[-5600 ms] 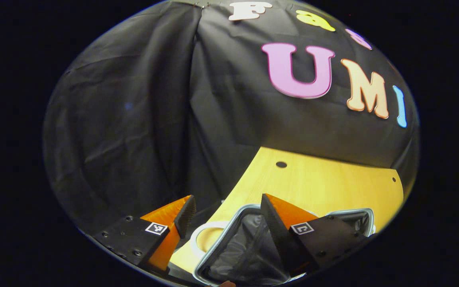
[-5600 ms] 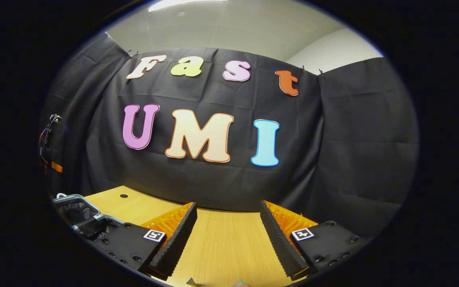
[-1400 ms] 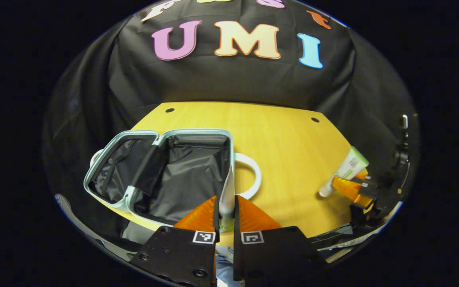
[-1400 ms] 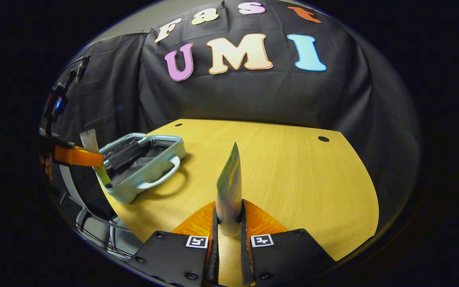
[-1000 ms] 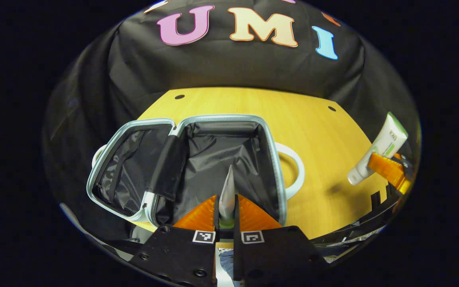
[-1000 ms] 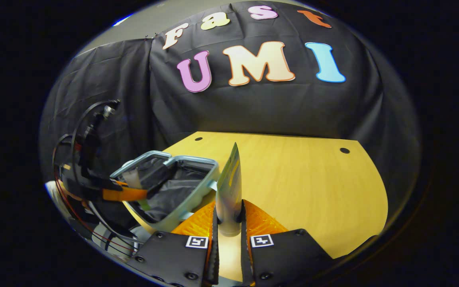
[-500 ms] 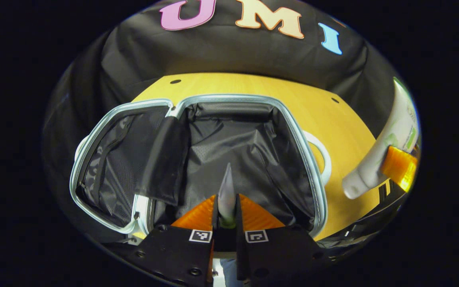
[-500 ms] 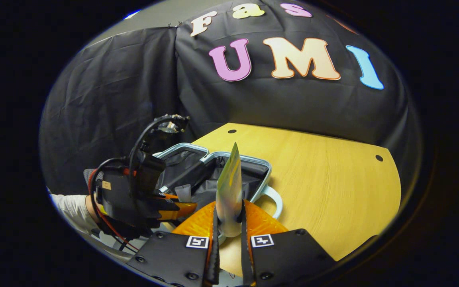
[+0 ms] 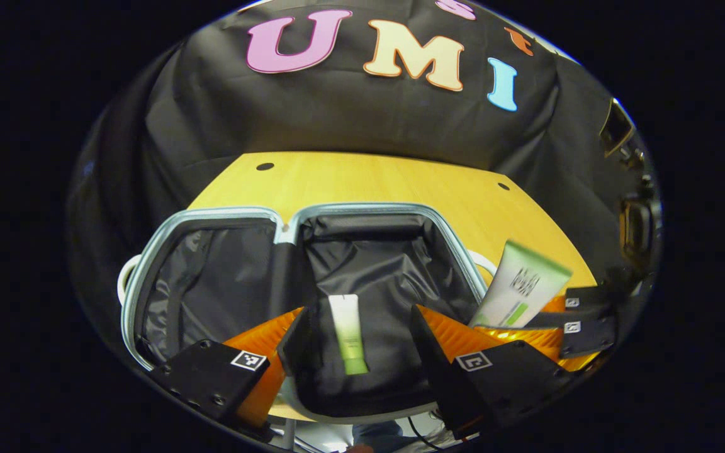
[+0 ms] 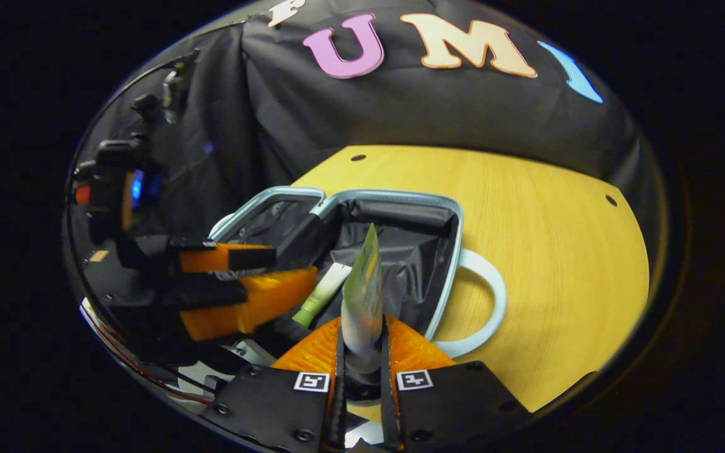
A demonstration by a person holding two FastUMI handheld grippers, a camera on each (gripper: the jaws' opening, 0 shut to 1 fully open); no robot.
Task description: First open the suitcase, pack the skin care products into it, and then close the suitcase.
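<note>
Open suitcase [image 9: 148,251] on table [image 9: 369,179]: small tube [image 9: 348,333] lies inside. L gripper [image 9: 353,333] spread above it. R gripper [image 10: 360,343] pinches larger tube [image 10: 362,296] over suitcase.

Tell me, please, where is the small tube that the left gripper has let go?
In the left gripper view the small tube lies on the black lining of the open suitcase, in its right half, between the open fingers of the left gripper.
</note>
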